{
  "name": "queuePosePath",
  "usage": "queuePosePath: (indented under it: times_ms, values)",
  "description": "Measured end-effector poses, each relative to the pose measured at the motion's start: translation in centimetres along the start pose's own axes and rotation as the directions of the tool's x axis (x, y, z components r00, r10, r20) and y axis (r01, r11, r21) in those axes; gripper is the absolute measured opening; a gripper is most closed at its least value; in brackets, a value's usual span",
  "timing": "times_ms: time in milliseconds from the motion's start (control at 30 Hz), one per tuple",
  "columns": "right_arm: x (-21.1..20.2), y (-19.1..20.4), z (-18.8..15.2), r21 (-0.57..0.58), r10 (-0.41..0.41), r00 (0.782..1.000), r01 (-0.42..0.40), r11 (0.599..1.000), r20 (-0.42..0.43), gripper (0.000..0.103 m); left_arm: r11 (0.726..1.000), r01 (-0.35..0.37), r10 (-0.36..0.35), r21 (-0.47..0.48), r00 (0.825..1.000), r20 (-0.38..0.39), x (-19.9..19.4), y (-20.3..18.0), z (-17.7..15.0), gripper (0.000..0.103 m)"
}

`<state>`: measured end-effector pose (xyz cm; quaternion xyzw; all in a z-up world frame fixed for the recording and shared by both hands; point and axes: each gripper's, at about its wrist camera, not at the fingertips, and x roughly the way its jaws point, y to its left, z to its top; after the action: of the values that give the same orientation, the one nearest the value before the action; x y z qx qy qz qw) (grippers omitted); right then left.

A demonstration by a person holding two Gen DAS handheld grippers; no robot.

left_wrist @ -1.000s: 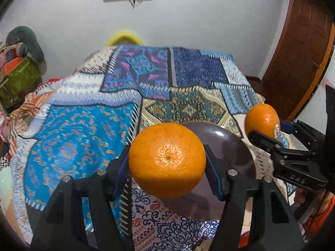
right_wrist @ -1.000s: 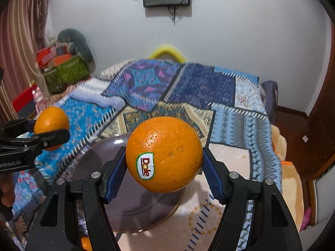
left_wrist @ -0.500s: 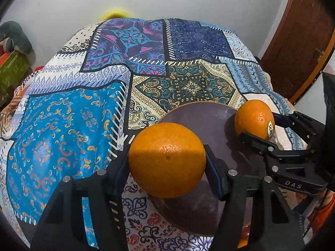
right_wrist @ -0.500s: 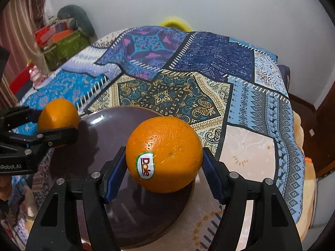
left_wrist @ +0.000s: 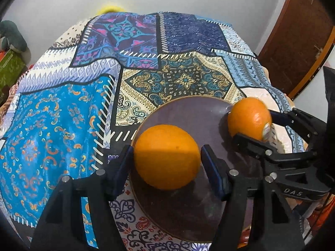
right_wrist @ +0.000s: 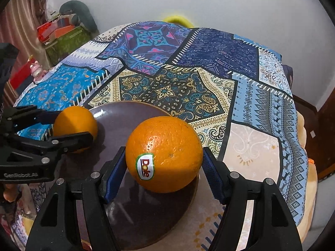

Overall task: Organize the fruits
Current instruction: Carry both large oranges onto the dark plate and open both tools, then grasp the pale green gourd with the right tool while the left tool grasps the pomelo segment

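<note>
Two oranges are being gripped, one per tool. The plain orange (left_wrist: 166, 156) is being clamped by the left tool (left_wrist: 166, 163), the stickered orange (right_wrist: 164, 153) by the right tool (right_wrist: 164, 165), both closed tight. Both are being held over the brown plate (left_wrist: 188, 115), which is lying on the patterned bedspread (left_wrist: 178, 79).

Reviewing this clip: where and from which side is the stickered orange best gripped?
Across its widest middle, from the near side, as the right gripper does now: the stickered orange is round, so pads on opposite flanks hold evenly. That keeps its underside free above the brown plate.
</note>
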<state>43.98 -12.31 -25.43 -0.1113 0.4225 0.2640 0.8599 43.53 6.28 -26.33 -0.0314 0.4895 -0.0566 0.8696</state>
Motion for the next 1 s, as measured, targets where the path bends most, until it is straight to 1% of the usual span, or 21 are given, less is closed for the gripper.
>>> queuePosePath:
  times_ms: [100, 167, 267, 333, 400, 600, 733, 833, 967, 1000]
  values:
    - [-0.7, 0.2, -0.1, 0.004, 0.016, 1.0, -0.016, 1.0, 0.016, 0.072, 1.0, -0.017, 0.017, 0.004, 1.0, 0.015, -0.9, 0.0, 0.0, 0.067]
    - [-1.5, 0.4, -0.2, -0.005, 0.002, 0.999, -0.002, 1.0, 0.038, 0.074, 1.0, -0.017, 0.017, -0.012, 1.0, 0.022, -1.6, 0.2, -0.1, 0.067]
    - [-2.8, 0.7, -0.3, -0.012, -0.016, 0.998, 0.017, 1.0, 0.058, 0.075, 0.999, -0.019, 0.02, -0.029, 0.999, 0.045, -3.3, 0.6, -0.5, 0.067]
    - [-3.9, 0.7, -0.5, -0.004, -0.015, 0.997, 0.015, 1.0, 0.069, 0.075, 0.999, -0.014, 0.016, -0.038, 0.998, 0.066, -4.7, 0.6, -0.8, 0.067]
    - [-5.6, 0.9, -0.6, 0.004, -0.01, 0.995, 0.01, 1.0, 0.098, 0.075, 0.999, -0.011, 0.015, -0.044, 0.996, 0.09, -6.3, 0.6, -1.2, 0.067]
    - [-10.1, 2.0, -0.9, 0.006, -0.025, 0.984, 0.025, 1.0, 0.174, 0.075, 0.999, -0.046, 0.05, -0.028, 0.986, 0.157, -11.2, 0.2, -2.6, 0.067]
    - [-12.3, 2.9, -1.8, 0.014, -0.025, 0.979, 0.022, 1.0, 0.201, 0.075, 0.998, -0.054, 0.056, -0.015, 0.982, 0.182, -14.3, 0.1, -4.2, 0.068]
    - [-13.7, 3.9, -2.8, 0.013, -0.036, 0.978, 0.034, 0.999, 0.207, 0.075, 0.998, -0.069, 0.069, -0.008, 0.977, 0.2, -16.2, 0.0, -5.7, 0.072]
    - [-15.2, 4.9, -4.3, 0.016, -0.034, 0.978, 0.031, 0.999, 0.207, 0.075, 0.998, -0.066, 0.069, -0.022, 0.977, 0.204, -17.8, 0.5, -7.6, 0.081]
    - [-15.6, 5.2, -4.7, 0.018, -0.03, 0.978, 0.026, 0.999, 0.206, 0.075, 0.997, -0.067, 0.071, -0.027, 0.976, 0.204, -18.1, 0.6, -8.0, 0.082]
